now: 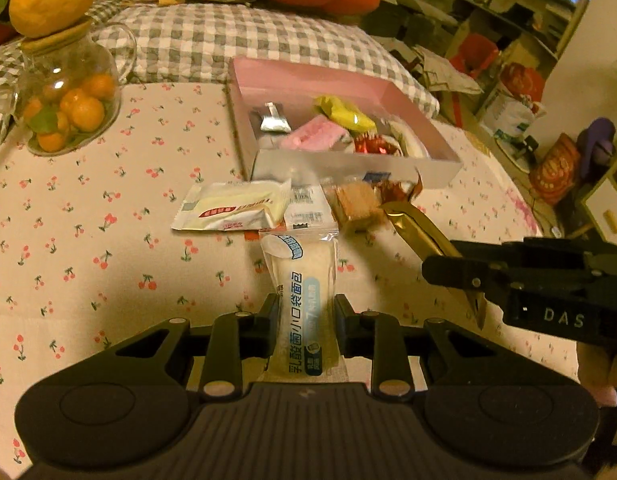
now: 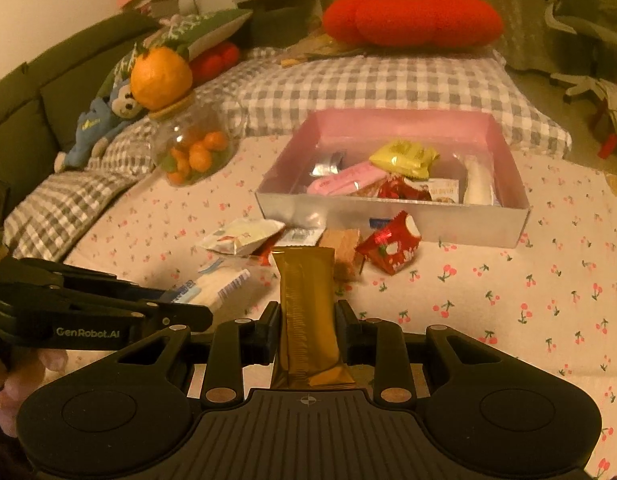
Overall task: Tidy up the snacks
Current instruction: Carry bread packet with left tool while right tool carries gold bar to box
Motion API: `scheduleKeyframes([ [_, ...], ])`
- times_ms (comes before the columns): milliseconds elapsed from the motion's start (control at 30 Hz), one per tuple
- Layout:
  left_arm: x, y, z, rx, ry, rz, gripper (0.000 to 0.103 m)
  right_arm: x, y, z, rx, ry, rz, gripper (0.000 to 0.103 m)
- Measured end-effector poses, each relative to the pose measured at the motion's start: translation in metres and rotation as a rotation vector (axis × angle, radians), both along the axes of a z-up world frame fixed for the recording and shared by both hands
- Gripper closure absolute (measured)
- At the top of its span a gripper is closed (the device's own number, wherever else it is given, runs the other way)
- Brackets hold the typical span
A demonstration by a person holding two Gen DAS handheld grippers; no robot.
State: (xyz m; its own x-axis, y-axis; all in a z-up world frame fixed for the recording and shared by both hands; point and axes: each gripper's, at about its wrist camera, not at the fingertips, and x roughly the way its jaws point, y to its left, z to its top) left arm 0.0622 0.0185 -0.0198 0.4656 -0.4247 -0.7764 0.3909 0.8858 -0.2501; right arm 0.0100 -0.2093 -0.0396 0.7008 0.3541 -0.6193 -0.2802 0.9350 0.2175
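left wrist view: left tongs (image 1: 307,312) clamped on bread packet (image 1: 302,300); right tongs (image 2: 307,316) clamped on gold bar (image 2: 306,312)

Left tool (image 1: 307,312): matte black body with a ribbed central plate, two round recessed discs at the sides, and angular linkage arms with triangular cut-outs carrying two upright black fingers (image 1: 270,312). Round silver and copper-toned pins mark the pivots. Right tool (image 2: 307,320): the same build, with a small crosshair mark on the ribbed plate. Seen side-on from the opposite camera, each tool is a slim black housing with small screws; one bears white lettering "DAS", the other "GenRobot.AI".
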Motion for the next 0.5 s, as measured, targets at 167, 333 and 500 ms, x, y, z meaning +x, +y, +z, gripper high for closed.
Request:
scheduleKeyframes([
  [167,0.008,-0.003,0.012,-0.021,-0.030,0.021,0.078,0.004,-0.005,0.012,0.028,-0.018,-0.023,0.075],
  [333,0.022,-0.011,0.018,-0.004,-0.056,0.032,0.078,0.017,-0.015,0.024,0.031,-0.034,-0.059,0.075],
  [500,0.046,-0.016,0.024,-0.012,-0.068,0.055,0.078,0.040,-0.031,0.037,0.035,-0.060,-0.107,0.075],
])
